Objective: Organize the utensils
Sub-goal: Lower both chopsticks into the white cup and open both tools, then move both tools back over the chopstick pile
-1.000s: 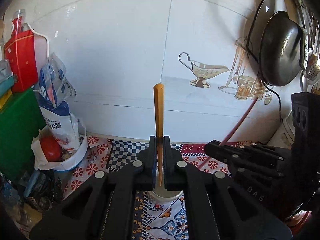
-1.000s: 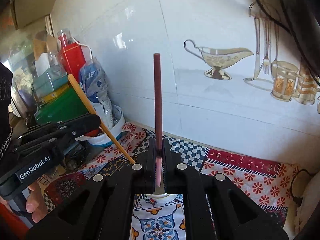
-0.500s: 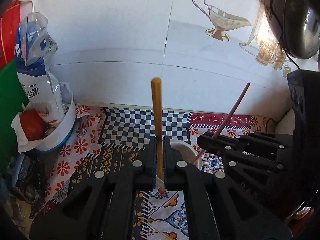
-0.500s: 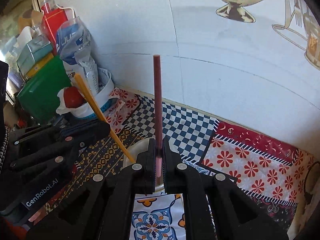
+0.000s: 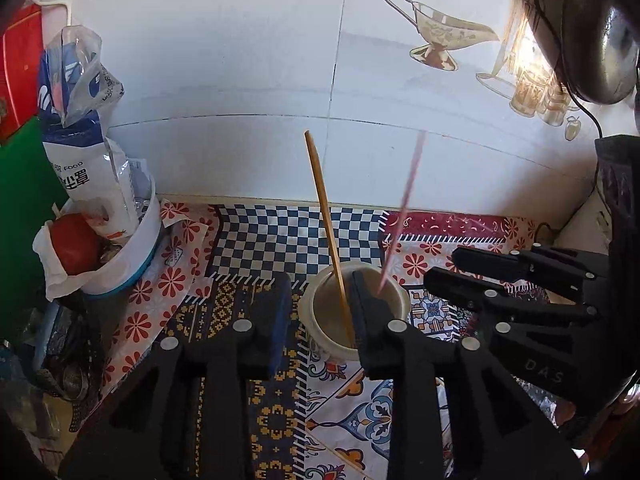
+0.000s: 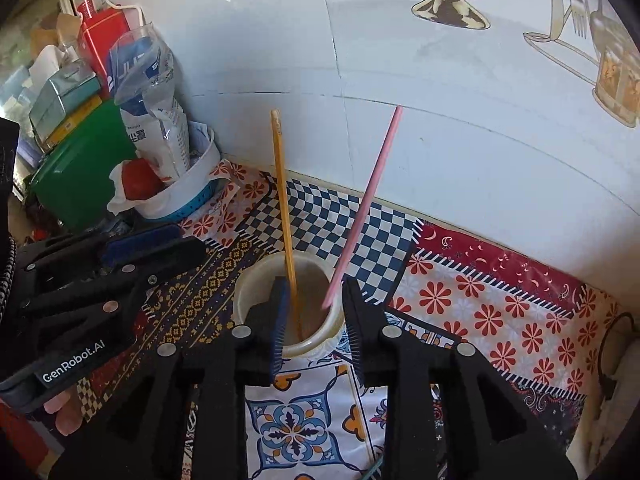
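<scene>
- Left wrist view: the left claw [image 5: 322, 306] is being shown spread, its jaws having just been opening; the yellow chopstick [image 5: 326, 224] is standing free between them, touched by neither pad.
- The yellow chopstick is being held by the cup [image 5: 320, 334] on the patterned desk [image 5: 424, 412].
- Right wrist view: the right claw [image 6: 314, 312] is likewise being shown spread, jaws just opened; the pink chopstick [image 6: 366, 200] is leaning in the cup, gripped by nothing.
- Both chopsticks are being seen tilted against the cup's rim, tips apart.
</scene>
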